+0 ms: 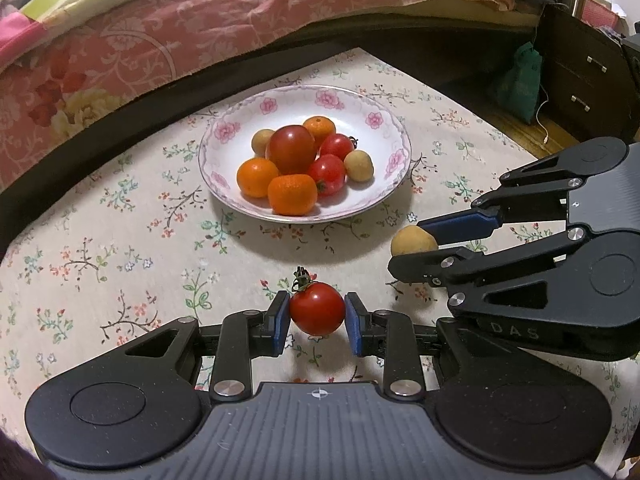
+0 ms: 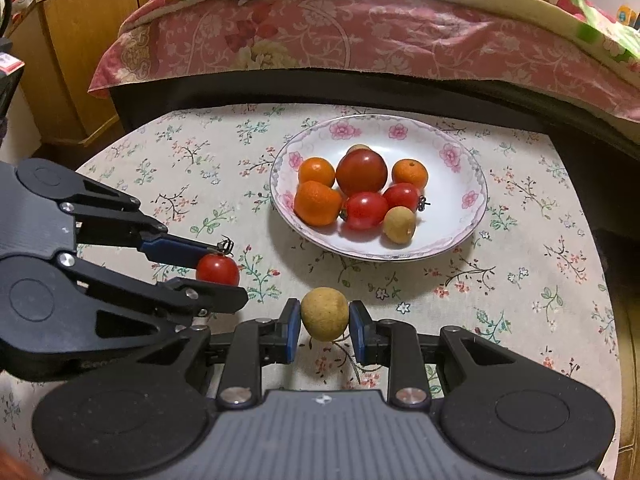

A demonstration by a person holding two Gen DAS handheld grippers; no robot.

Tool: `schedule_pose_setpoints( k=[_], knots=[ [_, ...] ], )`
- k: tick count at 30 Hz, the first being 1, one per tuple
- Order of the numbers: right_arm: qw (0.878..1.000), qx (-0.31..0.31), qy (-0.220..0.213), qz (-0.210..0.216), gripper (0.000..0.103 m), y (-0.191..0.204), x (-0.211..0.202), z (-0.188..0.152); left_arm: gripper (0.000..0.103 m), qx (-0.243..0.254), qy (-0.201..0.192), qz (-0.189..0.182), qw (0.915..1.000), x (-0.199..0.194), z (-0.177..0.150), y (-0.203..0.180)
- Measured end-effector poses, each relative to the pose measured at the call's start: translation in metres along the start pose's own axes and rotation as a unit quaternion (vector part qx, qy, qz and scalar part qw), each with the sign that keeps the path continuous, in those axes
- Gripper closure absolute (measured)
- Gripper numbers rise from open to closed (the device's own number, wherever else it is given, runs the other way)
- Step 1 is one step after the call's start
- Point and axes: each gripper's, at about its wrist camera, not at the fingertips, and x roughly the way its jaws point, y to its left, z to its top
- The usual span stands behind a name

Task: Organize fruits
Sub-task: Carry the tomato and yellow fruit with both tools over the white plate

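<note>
My left gripper (image 1: 317, 314) is shut on a small red tomato (image 1: 317, 308) with a green stem, held just above the floral cloth in front of the plate. My right gripper (image 2: 324, 322) is shut on a tan round longan (image 2: 324, 314). Each gripper shows in the other's view: the right gripper (image 1: 416, 246) with its longan (image 1: 413, 241) at the right of the left wrist view, the left gripper (image 2: 222, 270) with the tomato (image 2: 218, 269) at the left of the right wrist view. The flowered white plate (image 1: 240, 120) (image 2: 448, 136) holds tomatoes, oranges and longans.
A floral tablecloth (image 1: 120, 208) covers the table. A bed with pink bedding (image 1: 140, 40) runs along the far edge. A dark drawer cabinet (image 1: 588, 84) and a green bag (image 1: 520, 80) stand at the right; a wooden cabinet (image 2: 72, 40) stands at the left.
</note>
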Motion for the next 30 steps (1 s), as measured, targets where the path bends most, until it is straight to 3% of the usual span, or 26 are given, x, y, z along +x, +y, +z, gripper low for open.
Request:
schedule_pose_setpoints(
  k=[30],
  knots=[
    [0.999, 0.025, -0.028, -0.028, 0.076, -0.014, -0.009, 0.020, 0.068, 0.008, -0.043, 0.010, 0.9990, -0.006, 0.022, -0.003]
  ],
)
